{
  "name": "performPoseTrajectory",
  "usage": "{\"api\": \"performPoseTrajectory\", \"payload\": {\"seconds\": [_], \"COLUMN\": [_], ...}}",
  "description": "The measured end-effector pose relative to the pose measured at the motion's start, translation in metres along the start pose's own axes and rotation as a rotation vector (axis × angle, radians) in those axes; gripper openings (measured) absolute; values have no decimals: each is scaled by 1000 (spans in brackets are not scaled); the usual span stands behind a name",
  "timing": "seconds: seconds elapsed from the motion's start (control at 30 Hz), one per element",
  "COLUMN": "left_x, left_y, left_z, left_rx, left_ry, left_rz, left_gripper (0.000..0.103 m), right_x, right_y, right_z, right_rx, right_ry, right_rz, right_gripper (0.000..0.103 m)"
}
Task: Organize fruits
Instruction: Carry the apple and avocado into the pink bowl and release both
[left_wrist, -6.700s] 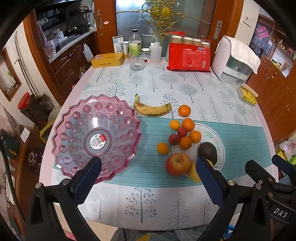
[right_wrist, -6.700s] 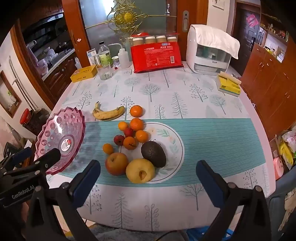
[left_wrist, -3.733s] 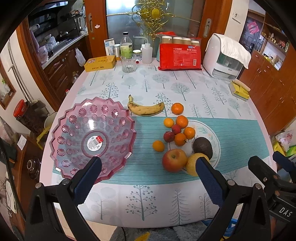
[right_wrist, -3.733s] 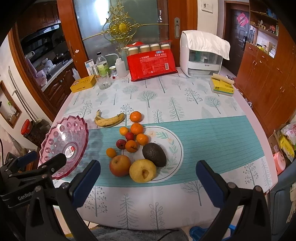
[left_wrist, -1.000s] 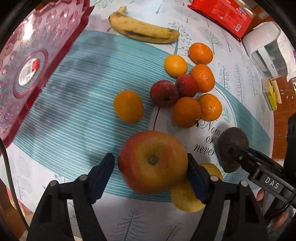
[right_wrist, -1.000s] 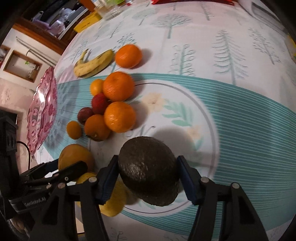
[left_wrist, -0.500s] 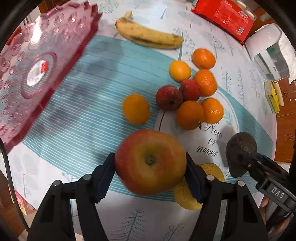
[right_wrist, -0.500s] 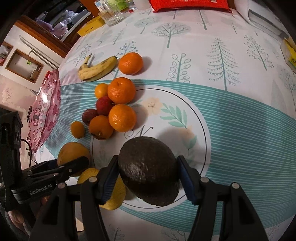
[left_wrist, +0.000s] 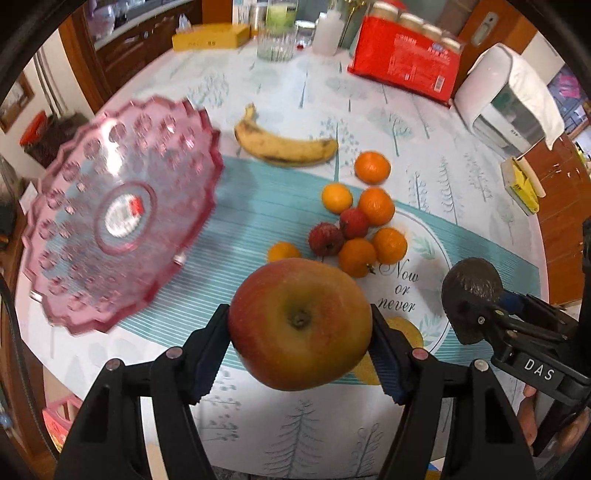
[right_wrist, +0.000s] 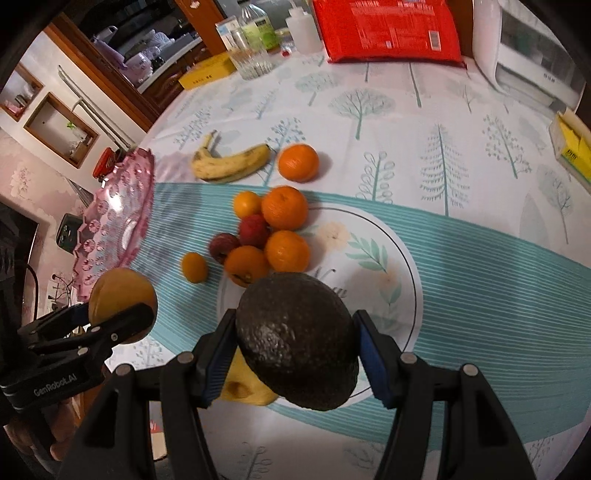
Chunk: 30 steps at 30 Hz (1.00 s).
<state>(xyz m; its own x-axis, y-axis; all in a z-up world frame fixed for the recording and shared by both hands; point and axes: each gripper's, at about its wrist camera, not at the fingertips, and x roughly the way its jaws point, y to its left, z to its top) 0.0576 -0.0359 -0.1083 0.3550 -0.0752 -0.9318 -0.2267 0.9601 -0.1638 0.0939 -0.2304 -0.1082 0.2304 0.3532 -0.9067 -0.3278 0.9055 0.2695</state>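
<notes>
My left gripper (left_wrist: 300, 345) is shut on a red-yellow apple (left_wrist: 300, 324), held above the table's near edge. My right gripper (right_wrist: 295, 350) is shut on a dark avocado (right_wrist: 299, 339), lifted over the printed white plate (right_wrist: 391, 280). Each gripper shows in the other's view: the avocado (left_wrist: 471, 291) at the right, the apple (right_wrist: 120, 295) at the left. A yellow pear (right_wrist: 245, 387) lies under the avocado on the plate. Several oranges (left_wrist: 375, 205) and two small red fruits (left_wrist: 327, 238) cluster by the plate. A banana (left_wrist: 286, 147) lies behind them. The pink scalloped dish (left_wrist: 118, 218) stands at the left.
At the table's back stand a red package (left_wrist: 404, 62), a white appliance (left_wrist: 506, 110), a glass (left_wrist: 275, 46), bottles and a yellow box (left_wrist: 210, 37). A yellow sponge pack (left_wrist: 522, 184) lies at the right edge. A teal striped runner (right_wrist: 498, 280) crosses the table.
Both grippers have risen, lifting the apple and the avocado off the table. More of the table and the pink dish has come into view.
</notes>
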Motion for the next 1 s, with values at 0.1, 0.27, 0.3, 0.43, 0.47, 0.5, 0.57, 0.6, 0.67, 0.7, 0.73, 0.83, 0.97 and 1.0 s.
{"api": "performPoseTrajectory", "payload": {"seconds": [0.1, 0.27, 0.3, 0.43, 0.47, 0.5, 0.57, 0.6, 0.67, 0.7, 0.73, 0.83, 0.97, 1.0], "left_x": [-15, -33, -36, -49, -50, -50, -50, -49, -45, -41, -37, -19, 3, 10], "left_y": [16, 61, 70, 122, 133, 144, 174, 183, 207, 218, 224, 242, 247, 248], "left_z": [2, 9, 11, 23, 26, 29, 38, 40, 47, 50, 52, 61, 71, 73], "left_rx": [12, 38, 48, 70, 74, 80, 95, 99, 114, 121, 128, 162, 214, 234], "left_ry": [-30, -58, -59, -73, -76, -77, -77, -76, -64, -58, -52, -28, 10, 22], "left_rz": [-9, -25, -22, -17, -12, -6, 12, 18, 39, 50, 57, 77, 74, 74], "left_gripper": [69, 69, 69, 69, 69, 69, 69, 69, 69, 69, 69, 69, 69, 69], "right_x": [-11, -21, -21, -10, -7, -1, 12, 20, 35, 45, 53, 79, 115, 123], "right_y": [21, 70, 83, 137, 148, 161, 185, 196, 215, 225, 231, 246, 257, 261], "right_z": [-1, 3, 4, 10, 11, 14, 19, 23, 31, 36, 41, 56, 72, 75], "right_rx": [-10, -20, -15, -20, -22, -22, -21, -17, -8, -4, 0, 22, 36, 32], "right_ry": [-29, -77, -84, -89, -89, -89, -88, -84, -78, -74, -69, -42, 9, 19], "right_rz": [-6, -14, -16, -2, -1, 2, 9, 12, 20, 19, 18, 9, -27, -39], "right_gripper": [62, 62, 62, 62, 62, 62, 62, 62, 62, 62, 62, 62, 62, 62]}}
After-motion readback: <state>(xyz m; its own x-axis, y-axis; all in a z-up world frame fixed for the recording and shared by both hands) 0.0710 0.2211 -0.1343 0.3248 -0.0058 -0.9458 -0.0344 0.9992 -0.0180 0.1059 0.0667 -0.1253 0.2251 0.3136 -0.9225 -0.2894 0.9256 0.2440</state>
